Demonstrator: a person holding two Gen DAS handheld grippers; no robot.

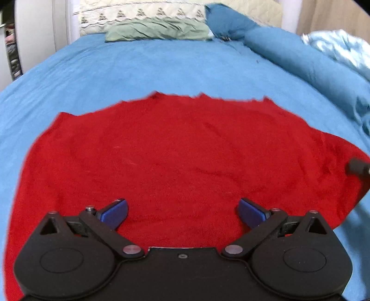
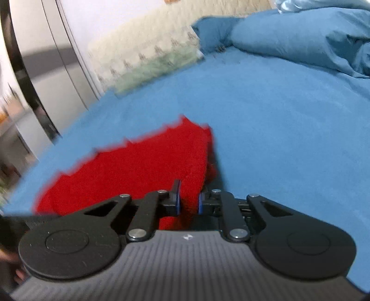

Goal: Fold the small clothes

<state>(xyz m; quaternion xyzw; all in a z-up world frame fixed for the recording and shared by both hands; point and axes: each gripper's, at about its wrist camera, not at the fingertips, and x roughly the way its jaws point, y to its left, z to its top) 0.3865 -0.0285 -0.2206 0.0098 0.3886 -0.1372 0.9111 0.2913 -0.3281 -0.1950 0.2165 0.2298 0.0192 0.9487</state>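
A red knitted garment [image 1: 175,152] lies spread flat on the blue bed sheet [image 1: 143,67]. My left gripper [image 1: 182,211] is open above the garment's near part, its blue pads wide apart and holding nothing. My right gripper [image 2: 189,201] is shut on the right edge of the red garment [image 2: 138,166], with a strip of cloth pinched between its pads. A dark tip of the right gripper [image 1: 357,165] shows at the far right of the left wrist view, at the garment's right corner.
A green folded cloth [image 1: 159,29] and a patterned cream pillow [image 1: 143,11] lie at the far end of the bed. A rolled blue duvet [image 1: 289,53] and a pale blue cloth [image 1: 340,46] lie along the right. A white wardrobe [image 2: 57,58] stands left.
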